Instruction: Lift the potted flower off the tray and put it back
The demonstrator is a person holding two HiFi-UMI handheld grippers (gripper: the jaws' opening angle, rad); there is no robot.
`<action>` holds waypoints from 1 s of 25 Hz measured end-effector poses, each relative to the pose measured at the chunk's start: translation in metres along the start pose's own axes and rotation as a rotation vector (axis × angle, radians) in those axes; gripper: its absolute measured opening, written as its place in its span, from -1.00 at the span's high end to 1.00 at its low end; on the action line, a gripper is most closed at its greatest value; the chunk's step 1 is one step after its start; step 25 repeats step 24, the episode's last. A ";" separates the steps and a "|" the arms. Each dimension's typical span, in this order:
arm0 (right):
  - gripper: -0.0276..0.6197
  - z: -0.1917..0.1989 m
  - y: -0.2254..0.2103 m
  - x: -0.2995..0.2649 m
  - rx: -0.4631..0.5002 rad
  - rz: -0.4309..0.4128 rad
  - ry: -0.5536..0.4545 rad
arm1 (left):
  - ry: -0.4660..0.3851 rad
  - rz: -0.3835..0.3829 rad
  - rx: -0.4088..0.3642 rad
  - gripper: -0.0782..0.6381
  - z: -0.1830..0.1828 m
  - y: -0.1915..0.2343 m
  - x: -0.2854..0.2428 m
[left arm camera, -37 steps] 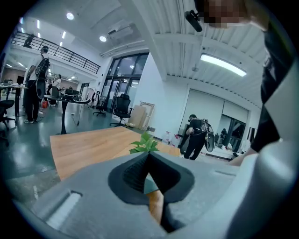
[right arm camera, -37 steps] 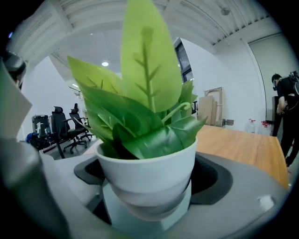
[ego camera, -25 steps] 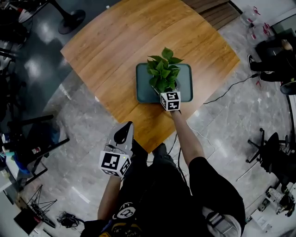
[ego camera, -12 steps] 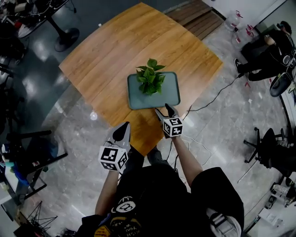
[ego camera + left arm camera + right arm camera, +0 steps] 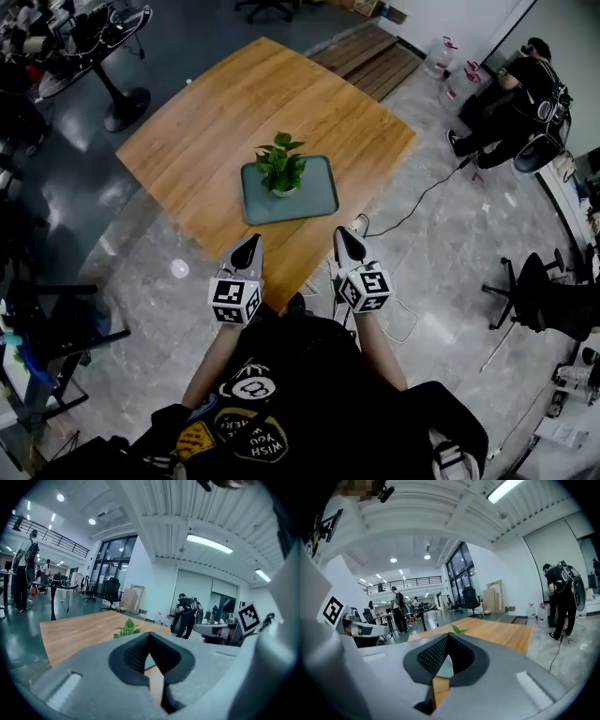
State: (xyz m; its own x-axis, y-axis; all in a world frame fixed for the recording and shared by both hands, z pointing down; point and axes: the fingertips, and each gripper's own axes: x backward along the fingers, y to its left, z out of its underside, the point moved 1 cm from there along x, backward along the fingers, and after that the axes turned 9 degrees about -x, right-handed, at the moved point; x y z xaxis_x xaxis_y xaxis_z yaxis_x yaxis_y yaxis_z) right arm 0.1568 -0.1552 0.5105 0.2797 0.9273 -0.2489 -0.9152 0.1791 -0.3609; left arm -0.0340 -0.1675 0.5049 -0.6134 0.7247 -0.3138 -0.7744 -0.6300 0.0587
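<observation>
- potted flower [image 5: 279, 169] stands upright on the tray [image 5: 319, 192], left of the tray's centre in the head view. The tray lies flat on the wooden counter [image 5: 216, 122], toward its near corner.
- both tools are well apart from the flower, held on the person's side of it. The plant sits ahead of them, roughly between their two lines.
- left tool [image 5: 247, 246]: jaws pressed together, nothing between them. The left gripper view shows the tips meeting at [image 5: 149, 637].
- right tool [image 5: 345, 236]: jaws also pressed together and empty, tips meeting at [image 5: 447, 637].
- pose: the tools are side by side, near parallel, aimed at the counter's near corner and tipped slightly down. The marker cubes [image 5: 234, 300] face up, and the forearms [image 5: 211, 361] are tucked close to the torso.
- each tool's cube shows at the edge of the other's view, so they are about level with each other.
- hidden: in both gripper views the tool's own body blocks the tray and pot, and only the leaves [image 5: 126, 627] poke above it.
- head view: the foliage covers most of the pot, with just a pale sliver showing at its base.
- the hands are under the cubes and can't be seen.
</observation>
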 end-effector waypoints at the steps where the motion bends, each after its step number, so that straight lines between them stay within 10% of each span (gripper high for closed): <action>1: 0.92 -0.006 0.005 0.002 0.023 -0.004 -0.011 | -0.013 0.007 -0.010 0.79 -0.006 -0.003 0.001; 25: 0.92 0.007 0.018 0.009 0.027 -0.043 0.045 | -0.028 0.013 -0.026 0.79 -0.021 -0.020 0.013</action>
